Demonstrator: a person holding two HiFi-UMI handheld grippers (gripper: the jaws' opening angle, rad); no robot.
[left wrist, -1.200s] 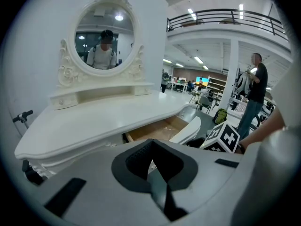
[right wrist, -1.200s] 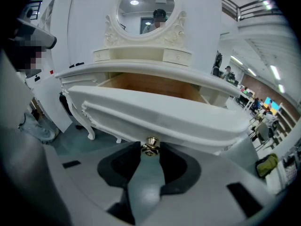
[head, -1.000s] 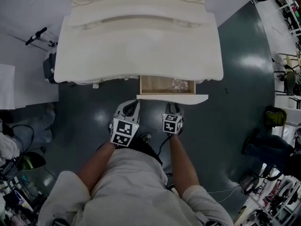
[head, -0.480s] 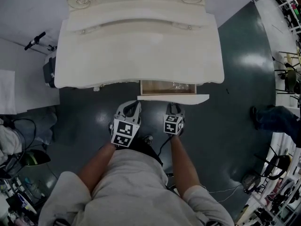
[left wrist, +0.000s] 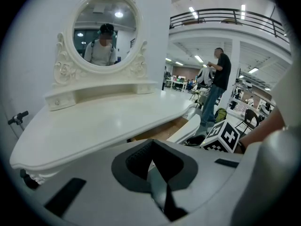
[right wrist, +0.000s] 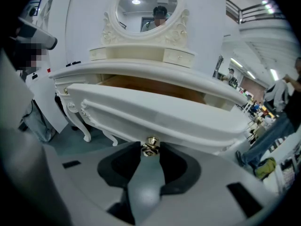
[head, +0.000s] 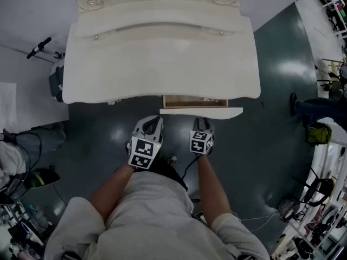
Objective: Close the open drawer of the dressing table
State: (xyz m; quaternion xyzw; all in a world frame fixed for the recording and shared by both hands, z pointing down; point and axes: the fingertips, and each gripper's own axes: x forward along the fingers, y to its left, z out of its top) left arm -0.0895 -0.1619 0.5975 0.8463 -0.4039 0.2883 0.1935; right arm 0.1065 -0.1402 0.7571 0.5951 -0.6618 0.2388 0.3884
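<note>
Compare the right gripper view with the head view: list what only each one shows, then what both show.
Only the right gripper view: the small gold drawer knob gripped between the right gripper's jaws, the oval white-framed mirror and the table's curved white legs.
Only the head view: the black-and-white marker cubes on the grippers and the person's forearms.
Both: the white dressing table top and the wood-lined white drawer, open by a narrow gap.
</note>
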